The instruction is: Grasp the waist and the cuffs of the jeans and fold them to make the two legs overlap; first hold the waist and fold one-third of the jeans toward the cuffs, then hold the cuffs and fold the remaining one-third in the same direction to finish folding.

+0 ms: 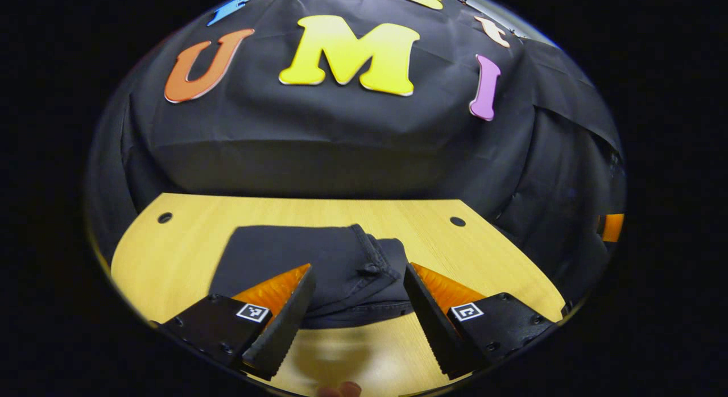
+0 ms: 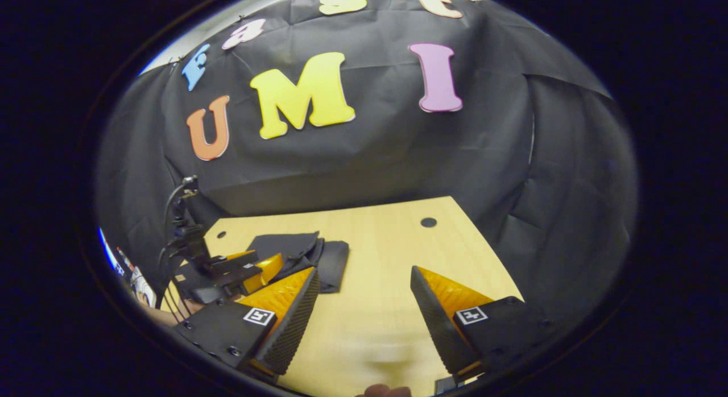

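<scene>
Where the light wooden table (image 1: 170,260) carries them, dark folded denim jeans (image 1: 296,260) lie lengthwise left-right, hemmed end rightward; left gripper (image 1: 358,283) and right gripper (image 2: 364,289) fingers spread, holding nothing.

Dim booth, fisheye-warped edges, perhaps slight blur.

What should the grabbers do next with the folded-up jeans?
Probably nothing more than draw both back. The jeans already lie as a compact folded bundle on the wooden table, and the left hand-held gripper and right hand-held gripper are both open, holding nothing.
</scene>
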A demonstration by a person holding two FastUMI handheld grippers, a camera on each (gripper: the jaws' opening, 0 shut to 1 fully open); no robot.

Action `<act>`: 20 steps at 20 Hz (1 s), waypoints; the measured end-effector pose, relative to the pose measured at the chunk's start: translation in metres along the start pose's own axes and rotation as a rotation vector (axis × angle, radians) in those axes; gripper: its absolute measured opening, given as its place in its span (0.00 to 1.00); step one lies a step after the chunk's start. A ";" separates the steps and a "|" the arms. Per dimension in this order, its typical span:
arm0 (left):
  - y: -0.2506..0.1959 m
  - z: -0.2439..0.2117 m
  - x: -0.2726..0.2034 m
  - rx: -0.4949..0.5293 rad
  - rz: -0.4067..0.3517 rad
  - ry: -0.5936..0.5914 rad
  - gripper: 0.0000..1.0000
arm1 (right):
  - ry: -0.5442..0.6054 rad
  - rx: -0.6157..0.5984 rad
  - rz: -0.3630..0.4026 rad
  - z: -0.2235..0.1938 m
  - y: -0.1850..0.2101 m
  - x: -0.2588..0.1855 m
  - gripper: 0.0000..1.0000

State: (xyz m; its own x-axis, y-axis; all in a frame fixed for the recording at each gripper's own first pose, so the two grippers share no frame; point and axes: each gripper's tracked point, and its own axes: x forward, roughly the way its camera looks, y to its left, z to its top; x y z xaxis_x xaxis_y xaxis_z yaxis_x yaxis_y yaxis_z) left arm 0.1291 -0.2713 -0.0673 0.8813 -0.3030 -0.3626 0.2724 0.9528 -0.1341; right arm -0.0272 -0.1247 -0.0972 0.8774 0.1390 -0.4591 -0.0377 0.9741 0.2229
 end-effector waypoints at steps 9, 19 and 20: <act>0.098 0.171 -0.143 -0.023 0.265 -0.372 1.00 | -0.412 -0.143 0.000 0.124 0.109 -0.020 0.96; 0.095 0.160 -0.226 0.027 0.228 -0.441 0.98 | -0.454 -0.164 -0.001 0.075 0.185 -0.083 0.99; 0.095 0.159 -0.226 0.023 0.227 -0.439 0.98 | -0.452 -0.165 0.003 0.070 0.187 -0.089 0.97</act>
State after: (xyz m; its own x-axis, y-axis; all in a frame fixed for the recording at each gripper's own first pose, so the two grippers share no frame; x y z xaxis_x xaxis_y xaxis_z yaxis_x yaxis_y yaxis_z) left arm 0.0172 -0.1087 0.1486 0.9975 -0.0554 0.0428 0.0585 0.9955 -0.0742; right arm -0.0792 0.0322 0.0456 0.9958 0.0863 -0.0311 -0.0840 0.9942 0.0674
